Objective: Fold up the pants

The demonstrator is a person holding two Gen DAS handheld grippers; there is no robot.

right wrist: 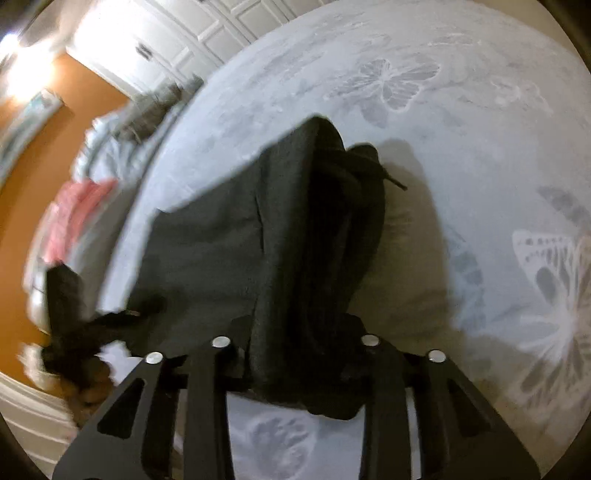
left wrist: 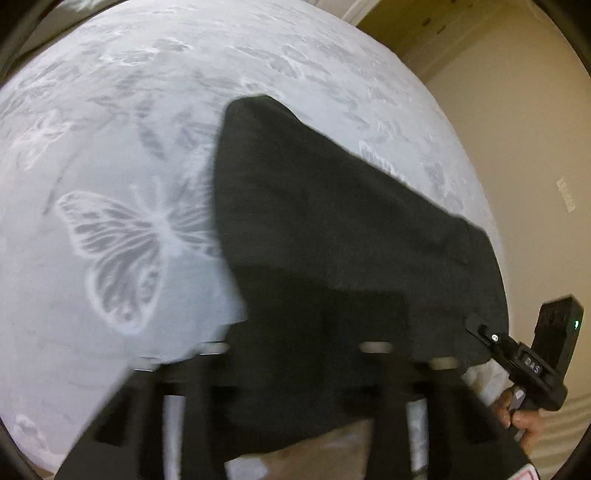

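Observation:
The black pants (left wrist: 332, 236) hang stretched between both grippers above a grey bedspread (left wrist: 110, 147) with white butterfly prints. My left gripper (left wrist: 295, 354) is shut on one end of the cloth, which drapes over its fingers. My right gripper (left wrist: 476, 325) shows at the right of the left wrist view, pinching the far corner. In the right wrist view the pants (right wrist: 258, 240) run away from my right gripper (right wrist: 295, 354), which is shut on bunched cloth; a drawstring end (right wrist: 397, 182) sticks out. My left gripper (right wrist: 122, 314) holds the far end, blurred.
The bedspread (right wrist: 461, 129) covers a wide bed. Pink and pale laundry (right wrist: 77, 206) lies at its far left edge. An orange wall (right wrist: 37, 184) and white panelled doors (right wrist: 166, 33) stand beyond. A beige wall (left wrist: 517, 129) lies right of the bed.

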